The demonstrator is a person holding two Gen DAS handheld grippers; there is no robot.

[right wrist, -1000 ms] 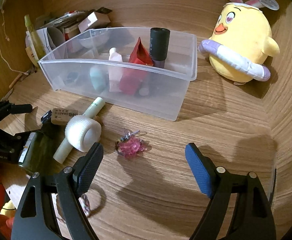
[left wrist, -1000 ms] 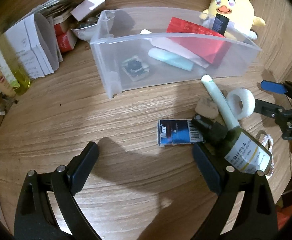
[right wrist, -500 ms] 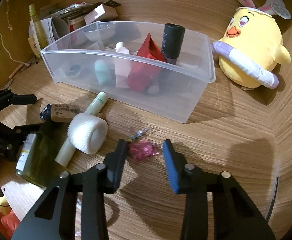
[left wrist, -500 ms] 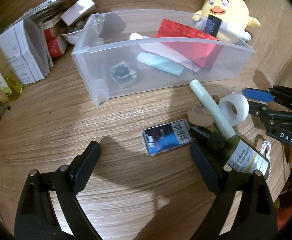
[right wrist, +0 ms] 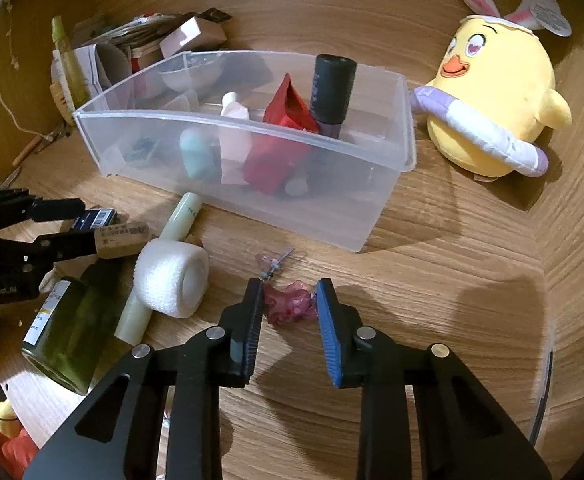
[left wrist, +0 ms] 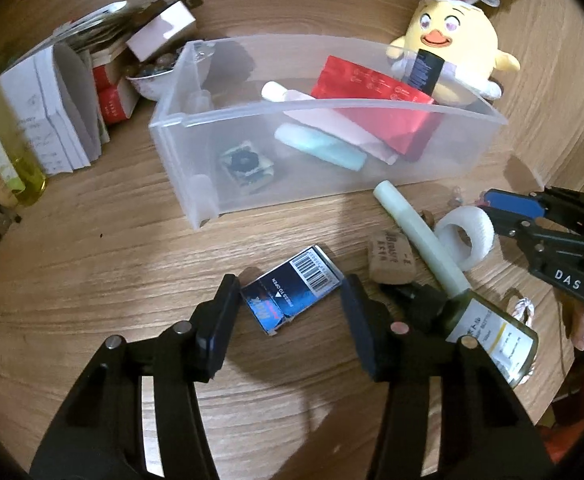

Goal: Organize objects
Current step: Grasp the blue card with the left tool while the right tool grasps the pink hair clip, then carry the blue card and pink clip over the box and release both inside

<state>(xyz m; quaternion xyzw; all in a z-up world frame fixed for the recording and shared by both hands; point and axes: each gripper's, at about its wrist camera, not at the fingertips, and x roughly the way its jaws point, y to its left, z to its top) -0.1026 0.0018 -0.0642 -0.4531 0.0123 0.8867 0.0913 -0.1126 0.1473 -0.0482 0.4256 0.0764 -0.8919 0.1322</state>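
A clear plastic bin [left wrist: 371, 168] [right wrist: 252, 200] on the wooden table holds a red packet, a pink tube, a teal tube, a dark bottle and a small square item. My left gripper [left wrist: 290, 300] is partly closed around a blue card box [left wrist: 292, 294] lying flat; the fingers [left wrist: 222, 320] stand just beside it. My right gripper [right wrist: 288, 304] is closed in around a pink crumpled hair clip [right wrist: 290, 304] on the table, pads at its sides. The right gripper also shows in the left wrist view [left wrist: 523, 216].
A white tape roll [right wrist: 172, 278], a pale green tube [right wrist: 180, 220], a cork-coloured eraser [right wrist: 122, 238] and a green glass bottle [right wrist: 68, 332] lie left of the clip. A yellow chick plush [right wrist: 499, 108] stands right of the bin. Papers and boxes [left wrist: 72, 112] are stacked at the back left.
Both grippers have lowered and narrowed. The left one closed in from wide open around the blue box. The right one moved forward until its fingers flank the pink clip.
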